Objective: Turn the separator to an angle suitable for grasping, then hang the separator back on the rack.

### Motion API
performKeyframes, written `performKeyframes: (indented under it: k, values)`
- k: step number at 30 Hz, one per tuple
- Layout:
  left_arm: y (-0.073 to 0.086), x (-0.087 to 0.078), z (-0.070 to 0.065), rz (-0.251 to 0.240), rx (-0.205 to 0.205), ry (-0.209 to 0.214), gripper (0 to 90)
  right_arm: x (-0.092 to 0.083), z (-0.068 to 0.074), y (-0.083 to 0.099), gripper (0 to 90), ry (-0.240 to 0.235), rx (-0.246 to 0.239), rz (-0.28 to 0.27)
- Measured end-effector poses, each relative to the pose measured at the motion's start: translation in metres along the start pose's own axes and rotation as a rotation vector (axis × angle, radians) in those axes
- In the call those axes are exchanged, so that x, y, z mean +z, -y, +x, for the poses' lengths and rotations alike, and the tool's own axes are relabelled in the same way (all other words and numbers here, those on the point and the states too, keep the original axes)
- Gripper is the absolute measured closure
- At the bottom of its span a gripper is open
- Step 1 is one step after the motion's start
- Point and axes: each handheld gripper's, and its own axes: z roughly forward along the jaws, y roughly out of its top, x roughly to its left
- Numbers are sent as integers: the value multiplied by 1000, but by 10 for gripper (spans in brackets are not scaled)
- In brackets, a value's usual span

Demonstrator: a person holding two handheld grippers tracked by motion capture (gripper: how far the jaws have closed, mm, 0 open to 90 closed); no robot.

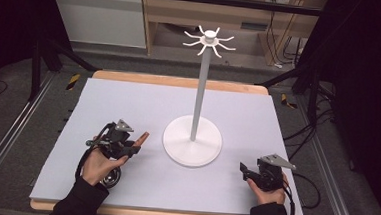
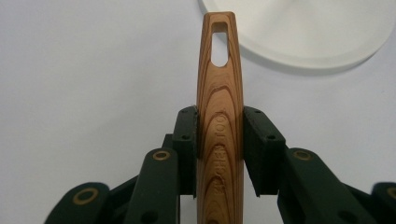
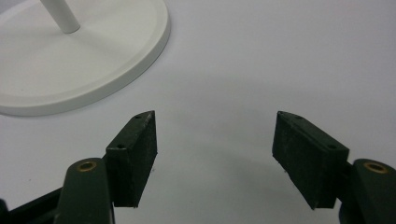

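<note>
wooden handle (image 2: 219,116) clamped in left hand-held gripper (image 2: 219,140)

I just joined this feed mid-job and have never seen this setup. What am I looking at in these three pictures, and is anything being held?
No robot here: a person holds a two-jaw tool in each hand at a table. The high view looks down from above the person. The left tool is at its left, the right tool at its right. The other two pictures come from cameras riding on each tool, looking along its black jaws.

On the table stands a white stand: a round base, a tall pole and hooks on top.

In the left gripper view, the left tool is shut on a wooden handle with a hanging slot at its far end. In the right gripper view, the right tool's jaws stand apart with nothing between them.
</note>
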Motion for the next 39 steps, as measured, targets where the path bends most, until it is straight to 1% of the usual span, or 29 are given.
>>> performKeyframes:
  k: [2, 3, 6, 7, 8, 9, 12, 14, 15, 17, 18, 19, 21, 25, 27, 31, 32, 33, 39]
  values:
    - [-1, -6, 0, -28, 0, -1, 675, 0, 0, 0, 311, -3, 7, -1]
    - [-1, -9, 0, -49, 0, -5, 675, -1, 0, 0, 311, -5, 6, 0]
    - [-1, -17, 0, -87, 3, -8, 675, 0, 0, 0, 311, 1, 0, -3]
    - [-1, -19, 0, -92, 4, -7, 675, -1, 0, 0, 310, 3, -1, -5]
    - [-1, -21, -1, -113, 1, -12, 675, -1, 0, 0, 310, 3, -1, -5]
    - [-1, -22, -1, -118, 3, -16, 675, -1, 0, 0, 311, 2, -1, -6]
    - [-1, -27, -1, -153, 6, -30, 675, -1, 0, 0, 310, 3, -1, -6]
    - [-1, -31, -1, -180, 9, -32, 675, -2, 0, -1, 310, 1, -2, -9]
    - [-1, -32, -1, -204, 5, -35, 675, -2, 0, -1, 310, 0, -1, -10]
    - [0, -38, -1, -250, 14, -38, 675, -2, -1, -1, 310, 3, -3, -13]
    - [0, -40, -2, -279, 5, -38, 675, -3, 0, -1, 310, -2, 3, -12]
    - [0, -42, -2, -289, 7, -37, 675, -3, 0, -1, 311, -1, 4, -11]
    - [0, -47, -3, -329, 6, -38, 675, -3, 0, -1, 310, 1, 4, -13]
    - [0, -55, -5, -363, 10, -43, 675, -3, -1, -1, 311, 6, 4, -17]
    - [0, -58, -6, -387, 4, -45, 675, -3, 0, -1, 310, 4, 6, -18]
    - [0, -63, -8, -433, -6, -47, 674, -4, 0, 0, 310, 5, -5, -23]
    - [-1, -65, -8, -437, -3, -50, 675, -4, -1, 0, 310, 4, -6, -25]
    - [0, -66, -9, -455, -7, -55, 675, -4, -1, 0, 310, 4, -6, -25]
    - [-1, -73, -10, -497, -22, -54, 674, -4, -1, 0, 306, -3, -5, -31]
